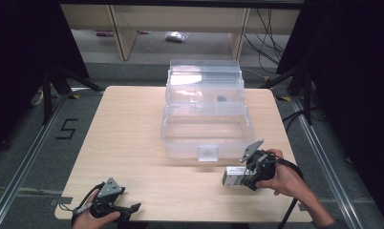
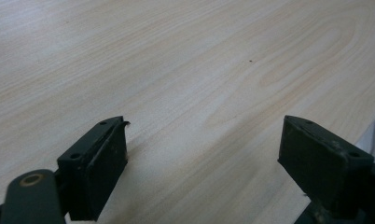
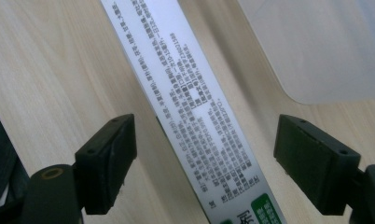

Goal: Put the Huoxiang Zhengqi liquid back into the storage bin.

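Jaws of the right gripper stand wide apart on either side of a long white carton, printed with small text and lying flat on the surface; nothing is clamped yet. From above, that right gripper sits at about four o'clock on the surface, with the carton poking out toward nine o'clock. Straddling the carton across its narrow width looks like the setup for a pinch, probably to lift it into the clear plastic box, which stands lid-up at the centre and toward twelve o'clock, just beyond the carton.

At seven o'clock the left gripper rests low near the edge, its jaws apart over bare wood, likely parked out of the way.

Pale wood grain covers the surface. Around it lie grey floor, black drapes, cables and a "5" marked on the floor at nine o'clock.
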Motion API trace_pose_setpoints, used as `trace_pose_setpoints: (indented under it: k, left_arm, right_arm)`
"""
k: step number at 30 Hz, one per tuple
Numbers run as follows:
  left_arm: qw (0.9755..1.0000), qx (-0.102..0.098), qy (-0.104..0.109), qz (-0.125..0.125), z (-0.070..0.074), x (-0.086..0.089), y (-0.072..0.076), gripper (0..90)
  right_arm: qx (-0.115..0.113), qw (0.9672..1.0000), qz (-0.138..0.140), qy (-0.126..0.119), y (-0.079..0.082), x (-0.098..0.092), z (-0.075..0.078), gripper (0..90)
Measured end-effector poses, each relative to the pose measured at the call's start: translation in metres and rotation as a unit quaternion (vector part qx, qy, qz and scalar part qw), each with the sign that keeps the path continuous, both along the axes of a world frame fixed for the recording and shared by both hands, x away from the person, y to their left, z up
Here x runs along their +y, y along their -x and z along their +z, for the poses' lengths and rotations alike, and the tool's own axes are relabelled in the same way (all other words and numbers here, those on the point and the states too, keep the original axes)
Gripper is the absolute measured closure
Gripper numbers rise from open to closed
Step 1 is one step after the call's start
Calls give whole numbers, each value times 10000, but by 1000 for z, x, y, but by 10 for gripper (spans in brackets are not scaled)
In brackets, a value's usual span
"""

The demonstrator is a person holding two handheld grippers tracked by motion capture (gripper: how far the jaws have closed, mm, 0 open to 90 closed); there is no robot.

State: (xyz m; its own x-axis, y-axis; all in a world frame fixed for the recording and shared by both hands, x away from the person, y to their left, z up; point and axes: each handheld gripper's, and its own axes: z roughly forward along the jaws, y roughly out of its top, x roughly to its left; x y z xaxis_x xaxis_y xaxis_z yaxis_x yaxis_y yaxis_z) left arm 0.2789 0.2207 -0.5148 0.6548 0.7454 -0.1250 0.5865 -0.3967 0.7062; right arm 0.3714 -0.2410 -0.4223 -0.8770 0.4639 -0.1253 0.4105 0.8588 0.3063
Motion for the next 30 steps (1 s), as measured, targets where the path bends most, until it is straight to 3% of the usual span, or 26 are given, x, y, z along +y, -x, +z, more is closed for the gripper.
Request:
trace_pose_setpoints:
  k: [2,4,9,11,13,17,19,20,21,24,26,27,28,30]
  left_arm:
    - [10000,-20,21,59,0,-1,0,148]
    - [10000,-11,35,83,0,-2,1,148]
    - [10000,-3,34,79,0,-1,1,148]
    - [10000,-8,28,80,0,-2,1,148]
    - [10000,-19,48,68,0,-2,1,148]
    - [10000,-17,37,76,0,-1,1,149]
    - [9999,0,136,99,-1,-3,1,148]
    - [9998,9,153,115,-1,-3,1,148]
    - [10000,-12,33,72,-1,-1,1,148]
    - [10000,-13,40,73,-1,-1,1,148]
    - [9998,4,152,111,-1,-3,1,148]
    - [10000,-6,37,79,0,-1,1,148]
    - [10000,-9,32,74,0,-1,1,148]
    - [10000,-5,35,73,0,-1,1,148]
  right_arm:
    - [65,9999,126,67,-4,1,-2,272]
    - [111,9999,5,86,-3,2,-2,276]
    - [187,9996,54,187,-7,2,-4,322]
    - [399,9984,271,289,-11,3,-6,357]
    - [425,9983,239,320,-11,3,-7,386]
    - [535,9965,441,458,-14,5,-9,462]
    - [557,9962,470,487,-15,5,-9,477]
    - [612,9948,584,559,-16,6,-10,506]
    - [612,9948,584,559,-16,6,-10,506]
    - [636,9930,647,760,-17,7,-11,538]
    - [732,9909,737,857,-17,9,-10,574]
    - [746,9899,797,900,-17,10,-10,592]
    - [765,9873,956,1013,-17,14,-8,640]
    - [792,9852,1055,1096,-17,16,-8,644]
